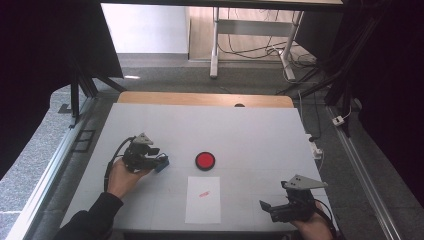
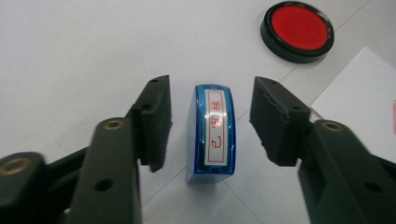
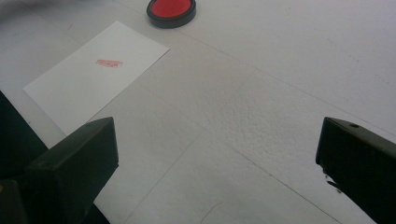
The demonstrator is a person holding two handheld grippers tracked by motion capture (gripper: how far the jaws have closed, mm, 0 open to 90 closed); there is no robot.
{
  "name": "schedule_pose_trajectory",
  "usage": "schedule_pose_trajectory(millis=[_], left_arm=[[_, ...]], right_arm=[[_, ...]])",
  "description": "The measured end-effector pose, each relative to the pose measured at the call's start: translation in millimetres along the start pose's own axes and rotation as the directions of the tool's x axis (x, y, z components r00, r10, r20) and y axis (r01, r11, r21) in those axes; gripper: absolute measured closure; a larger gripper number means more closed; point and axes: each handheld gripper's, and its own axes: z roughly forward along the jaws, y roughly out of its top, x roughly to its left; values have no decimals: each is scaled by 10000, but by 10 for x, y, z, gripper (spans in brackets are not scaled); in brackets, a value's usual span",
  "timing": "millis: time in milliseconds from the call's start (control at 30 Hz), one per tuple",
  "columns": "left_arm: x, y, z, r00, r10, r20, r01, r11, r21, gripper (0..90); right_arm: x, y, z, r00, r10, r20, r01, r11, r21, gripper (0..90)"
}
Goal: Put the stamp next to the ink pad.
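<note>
Stamp: a blue-cased stamp (image 2: pixel 212 135) stands on the white table (image 1: pixel 250 130), its red-lettered label facing up, left of the ink pad and well apart from the sheet.
Left gripper: the left gripper (image 2: pixel 210 121) straddles the stamp; its jaws stand released, a clear gap on each side, neither pad touching the case.
Ink pad: a round black ink pad (image 1: pixel 205 160) with a red face lies near the table's centre, just beyond the sheet.
Sheet: a white paper sheet (image 1: pixel 203 199) bears one small red imprint (image 3: pixel 109 63).
Right gripper: the right gripper (image 3: pixel 217 154) rests at the table's near right edge, jaws spread wide, nothing between them.
</note>
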Motion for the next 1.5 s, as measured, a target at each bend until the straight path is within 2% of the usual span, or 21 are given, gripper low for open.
schedule_pose_trajectory(millis=[267,367,567,700,800,1100,1300,1500], left_arm=[[-45,39,-102,9996,66,272,-55,9993,-380,224],[-81,62,-142,9994,17,347,-5,9994,-346,136],[-144,90,-201,9969,45,789,-13,9992,-401,102],[-176,101,-279,9963,15,862,34,9984,-571,85],[-196,92,-321,9947,-170,1018,241,9973,-697,72],[-299,28,-455,9951,43,991,61,9944,-1051,29],[-351,-66,-567,9937,-77,1120,230,9905,-1359,13],[-410,-163,-659,9932,-116,1162,287,9888,-1465,9]], right_arm=[[3,2,2,10000,-54,-32,54,10000,43,0],[4,2,2,10000,-86,-35,86,9999,54,0],[10,5,7,9999,-124,-70,125,9999,50,0],[9,5,8,9999,-131,-93,131,9999,54,0],[8,4,9,9998,-141,-129,142,9999,63,0],[8,3,6,9995,-186,-268,188,9998,41,0],[8,3,4,9995,-168,-273,169,9998,45,0],[8,3,7,9994,-187,-296,188,9998,34,0]])
